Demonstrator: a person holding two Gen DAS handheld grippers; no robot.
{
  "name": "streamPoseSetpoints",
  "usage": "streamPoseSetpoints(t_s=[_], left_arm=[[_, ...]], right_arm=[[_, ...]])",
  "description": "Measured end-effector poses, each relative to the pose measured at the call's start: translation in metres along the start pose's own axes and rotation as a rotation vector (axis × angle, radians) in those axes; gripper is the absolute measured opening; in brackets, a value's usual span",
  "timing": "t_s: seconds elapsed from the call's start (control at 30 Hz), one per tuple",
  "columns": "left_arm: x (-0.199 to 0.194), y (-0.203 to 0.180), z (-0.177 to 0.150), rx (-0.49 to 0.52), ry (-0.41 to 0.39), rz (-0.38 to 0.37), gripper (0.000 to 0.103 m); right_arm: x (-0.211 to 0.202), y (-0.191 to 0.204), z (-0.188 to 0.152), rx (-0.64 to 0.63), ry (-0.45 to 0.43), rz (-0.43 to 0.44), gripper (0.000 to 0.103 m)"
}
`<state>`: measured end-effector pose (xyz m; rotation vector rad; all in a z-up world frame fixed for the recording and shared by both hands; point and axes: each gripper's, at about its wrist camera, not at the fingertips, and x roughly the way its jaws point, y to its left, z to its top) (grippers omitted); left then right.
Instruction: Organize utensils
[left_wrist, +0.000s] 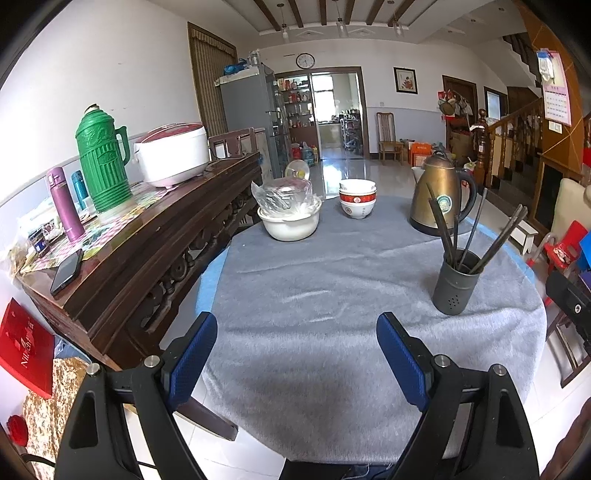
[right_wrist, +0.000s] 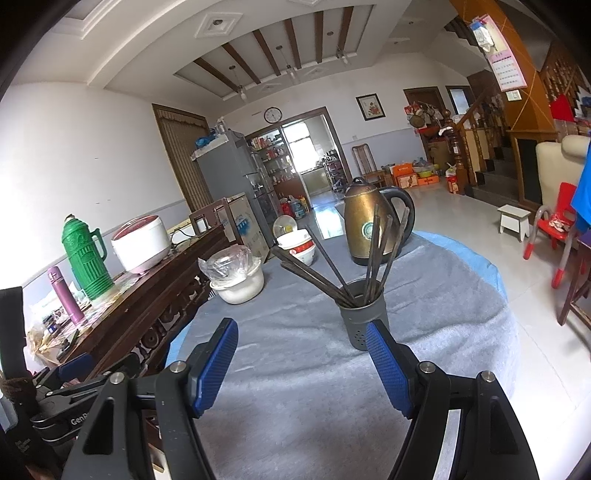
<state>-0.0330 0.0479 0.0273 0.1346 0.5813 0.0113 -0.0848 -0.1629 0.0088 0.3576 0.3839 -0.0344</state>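
Note:
A dark grey utensil holder (left_wrist: 455, 286) stands on the grey-covered round table (left_wrist: 314, 280), with several dark chopsticks (left_wrist: 439, 225) leaning out of it. In the right wrist view the holder (right_wrist: 360, 315) and chopsticks (right_wrist: 373, 254) sit just beyond the gripper's right finger. My left gripper (left_wrist: 297, 328) is open and empty over the near table, left of the holder. My right gripper (right_wrist: 301, 334) is open and empty, close in front of the holder.
A bronze kettle (left_wrist: 439, 195), stacked red-and-white bowls (left_wrist: 357, 199) and a white pot with a plastic-wrapped lid (left_wrist: 288, 214) stand at the table's far side. A wooden sideboard (left_wrist: 140, 236) with a green thermos (left_wrist: 103, 162) and rice cooker (left_wrist: 173, 153) runs along the left.

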Motion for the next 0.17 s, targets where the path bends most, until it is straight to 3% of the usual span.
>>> streamPoseSetpoints(t_s=[0.17], left_arm=[[0.022, -0.008, 0.008, 0.000, 0.026, -0.011, 0.088]], right_arm=[[0.022, -0.019, 0.002, 0.019, 0.020, -0.037, 0.076]])
